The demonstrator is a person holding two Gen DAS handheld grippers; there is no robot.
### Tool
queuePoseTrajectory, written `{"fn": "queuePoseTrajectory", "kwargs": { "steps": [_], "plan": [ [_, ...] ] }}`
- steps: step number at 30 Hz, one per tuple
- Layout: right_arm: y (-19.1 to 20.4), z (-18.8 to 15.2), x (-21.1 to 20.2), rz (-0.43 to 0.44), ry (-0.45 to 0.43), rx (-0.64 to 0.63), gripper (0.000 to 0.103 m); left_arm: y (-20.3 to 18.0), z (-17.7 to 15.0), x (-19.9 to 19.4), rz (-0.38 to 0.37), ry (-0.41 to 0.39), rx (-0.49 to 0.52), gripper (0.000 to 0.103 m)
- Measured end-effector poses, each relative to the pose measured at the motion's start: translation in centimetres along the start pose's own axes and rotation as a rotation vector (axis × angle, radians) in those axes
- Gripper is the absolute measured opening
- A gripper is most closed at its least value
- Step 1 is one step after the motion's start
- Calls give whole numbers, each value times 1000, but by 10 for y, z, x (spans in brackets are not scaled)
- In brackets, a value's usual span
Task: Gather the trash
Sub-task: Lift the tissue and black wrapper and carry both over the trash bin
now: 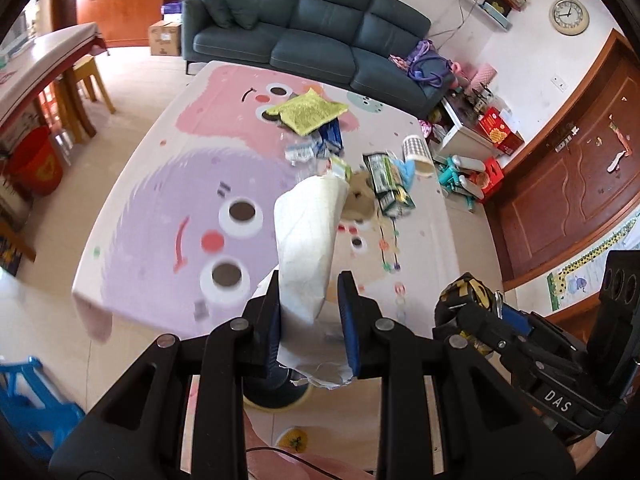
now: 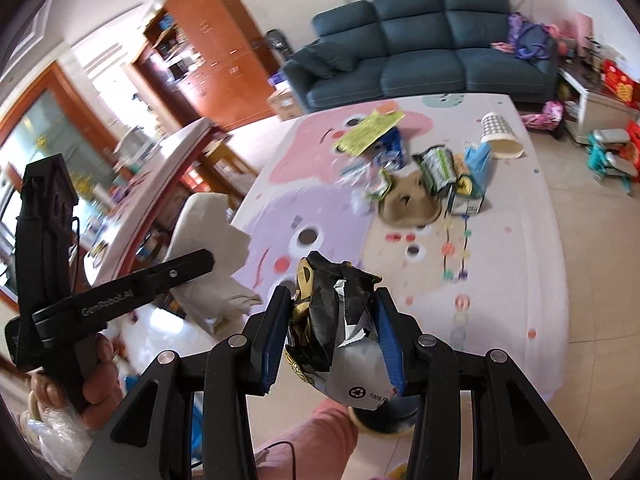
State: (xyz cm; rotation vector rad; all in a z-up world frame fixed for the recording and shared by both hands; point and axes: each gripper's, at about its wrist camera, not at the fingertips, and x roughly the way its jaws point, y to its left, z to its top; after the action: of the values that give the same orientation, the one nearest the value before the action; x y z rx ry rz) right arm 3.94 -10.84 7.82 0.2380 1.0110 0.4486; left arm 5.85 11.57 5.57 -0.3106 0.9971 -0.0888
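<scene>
The desk [image 1: 132, 216] is covered in pink and purple. A checked cup [image 1: 416, 150], a yellow wrapper [image 1: 306, 110] and a dark blue sofa [image 1: 300, 24] are seen.

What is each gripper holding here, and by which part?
Left gripper pinches a white paper bag near its lower end. Right gripper squeezes a crumpled black-and-silver wrapper across its middle.

Each tool was matte black, built of angular linkage arms joined by round silver rivets. The left tool [image 1: 308, 312] carried blue pads [image 1: 352, 332] on the inner faces of its two fingers, and the right tool [image 2: 332, 320] had the same. Seen from the right wrist, the left tool's handle bore pale lettering reading "GenRobot.AI"; from the left wrist, the right tool showed "DAS". A thin black cable [image 2: 280, 450] ran over a pink sleeve [image 2: 316, 436]
</scene>
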Motion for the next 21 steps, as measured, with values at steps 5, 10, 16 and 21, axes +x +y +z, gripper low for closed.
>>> {"fn": "queuePoseTrajectory", "kwargs": {
  "steps": [5,10,16,21],
  "plan": [
    [-2,-47,-24,66,43,-27,42,-17,-60,-24,54,13,-13,20],
    [-2,-86,-31,110,90,-16,42,-22,-102,-40,105,51,7,19],
    [-1,-121,-13,111,159,19,42,-12,-133,-36,97,89,14,19],
    [-2,-145,20,50,208,27,42,11,-154,-2,91,162,0,19]
  ]
}}
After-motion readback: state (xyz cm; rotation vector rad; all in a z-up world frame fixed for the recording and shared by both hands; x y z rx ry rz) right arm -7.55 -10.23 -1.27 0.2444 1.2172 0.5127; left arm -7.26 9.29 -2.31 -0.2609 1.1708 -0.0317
